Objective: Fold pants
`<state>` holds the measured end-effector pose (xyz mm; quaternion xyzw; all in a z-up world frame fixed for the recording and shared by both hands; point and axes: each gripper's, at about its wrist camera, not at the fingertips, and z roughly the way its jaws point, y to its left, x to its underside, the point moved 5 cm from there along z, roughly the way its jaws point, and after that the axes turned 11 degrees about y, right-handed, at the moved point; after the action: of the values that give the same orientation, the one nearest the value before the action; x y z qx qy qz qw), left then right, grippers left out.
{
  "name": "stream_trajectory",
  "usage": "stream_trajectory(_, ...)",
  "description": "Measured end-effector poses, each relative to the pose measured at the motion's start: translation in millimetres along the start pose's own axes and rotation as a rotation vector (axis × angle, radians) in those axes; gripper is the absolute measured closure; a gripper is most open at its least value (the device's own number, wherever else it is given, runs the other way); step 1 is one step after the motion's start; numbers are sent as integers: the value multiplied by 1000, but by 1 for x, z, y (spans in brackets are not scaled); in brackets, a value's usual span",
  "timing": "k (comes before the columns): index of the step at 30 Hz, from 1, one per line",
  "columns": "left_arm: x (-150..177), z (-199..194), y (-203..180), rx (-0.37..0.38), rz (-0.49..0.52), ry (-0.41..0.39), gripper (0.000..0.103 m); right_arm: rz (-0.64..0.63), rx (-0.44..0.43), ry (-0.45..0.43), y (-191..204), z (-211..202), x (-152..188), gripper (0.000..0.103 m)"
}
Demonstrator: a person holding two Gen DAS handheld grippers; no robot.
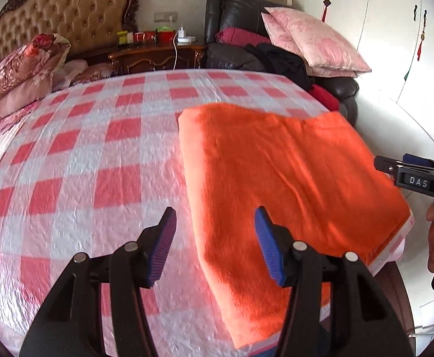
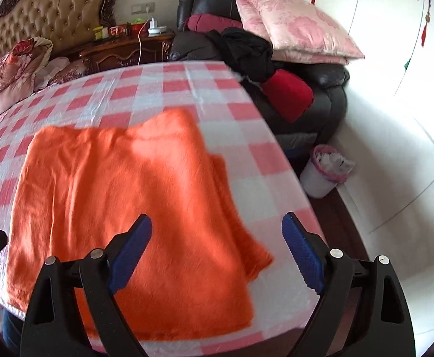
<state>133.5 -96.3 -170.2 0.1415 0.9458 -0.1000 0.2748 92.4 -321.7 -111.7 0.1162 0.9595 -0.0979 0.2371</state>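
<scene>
The orange fleece pants (image 1: 279,184) lie folded flat into a rough rectangle on the pink-and-white checked bed cover (image 1: 83,154), near the bed's front right corner. In the right wrist view the pants (image 2: 118,196) show a second layer sticking out at their right edge. My left gripper (image 1: 215,238) is open and empty, hovering over the pants' left edge. My right gripper (image 2: 217,244) is open and empty above the pants' near right part. The right gripper also shows at the right edge of the left wrist view (image 1: 395,169).
Floral pillows (image 1: 23,71) and a tufted headboard (image 1: 65,15) are at the far left. A wooden nightstand (image 1: 157,53) and a black leather chair (image 2: 321,89) piled with clothes and pink pillows stand behind. A white bin (image 2: 324,172) sits on the floor right of the bed.
</scene>
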Motion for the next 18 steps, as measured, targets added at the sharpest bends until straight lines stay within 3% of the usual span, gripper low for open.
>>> stream_trajectory(2, -7, 4, -2, 6, 4, 4, 58, -34, 37, 0, 3, 7, -11, 18)
stream_trajectory(6, -16, 20, -3, 17, 9, 44, 58, -61, 119, 68, 3, 37, -15, 18)
stream_trajectory(8, -17, 29, 1, 4, -10, 73, 58, -40, 103, 87, 0, 44, -10, 18)
stream_trajectory(18, -5, 8, -9, 40, -13, 37, 56, -23, 95, 45, 1, 0, 15, 17)
